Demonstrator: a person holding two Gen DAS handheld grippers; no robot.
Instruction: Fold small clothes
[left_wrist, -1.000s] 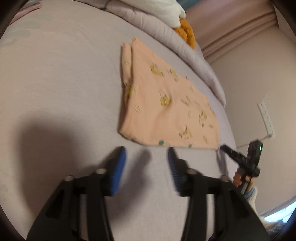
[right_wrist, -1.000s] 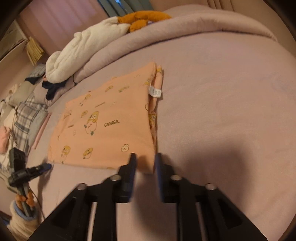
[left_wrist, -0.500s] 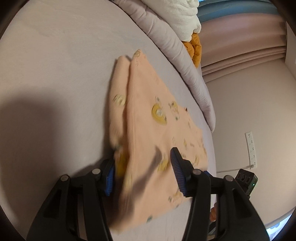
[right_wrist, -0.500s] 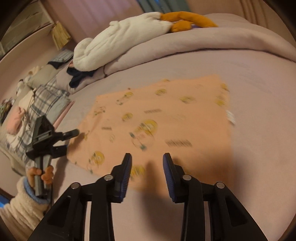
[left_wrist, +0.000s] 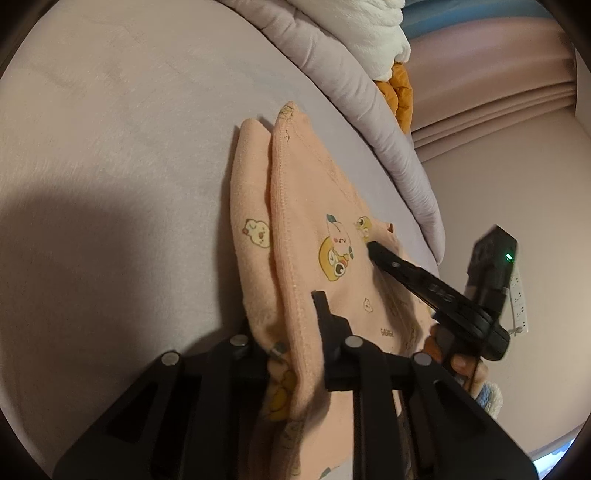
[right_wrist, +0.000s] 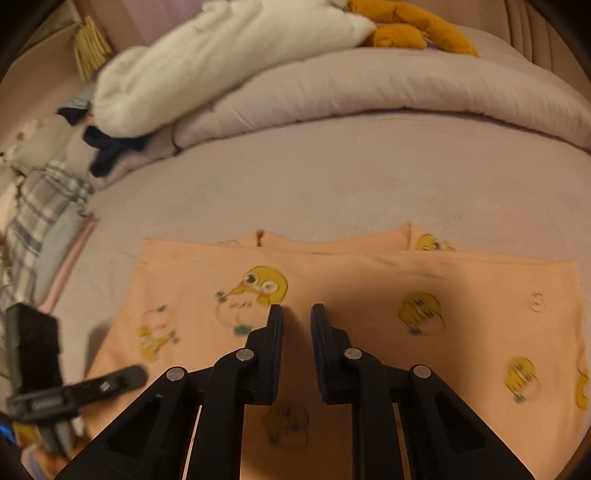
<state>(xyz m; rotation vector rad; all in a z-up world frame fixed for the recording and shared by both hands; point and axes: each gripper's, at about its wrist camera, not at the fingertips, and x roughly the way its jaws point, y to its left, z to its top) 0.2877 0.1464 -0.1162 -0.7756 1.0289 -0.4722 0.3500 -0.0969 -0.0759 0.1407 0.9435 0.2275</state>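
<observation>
A small peach garment with yellow cartoon prints (right_wrist: 369, 295) lies on the mauve bed sheet (right_wrist: 332, 177). In the left wrist view my left gripper (left_wrist: 291, 317) is shut on the near edge of the garment (left_wrist: 306, 206), whose layers bunch up between the fingers. My right gripper (right_wrist: 296, 314) hovers over the garment's middle, its fingers slightly apart and empty. It also shows in the left wrist view (left_wrist: 373, 249), reaching over the cloth from the right. The left gripper shows at the lower left of the right wrist view (right_wrist: 136, 373).
A rolled mauve duvet (right_wrist: 369, 88), a white fleece blanket (right_wrist: 207, 62) and an orange plush toy (right_wrist: 406, 29) lie at the back. Plaid and dark clothes (right_wrist: 40, 218) are piled at the left. A wall power strip (left_wrist: 519, 299) is at the right.
My left gripper moved forward onto the garment's edge and shut on it. My right gripper let go of the corner, moved over the garment's middle and narrowed its opening.
</observation>
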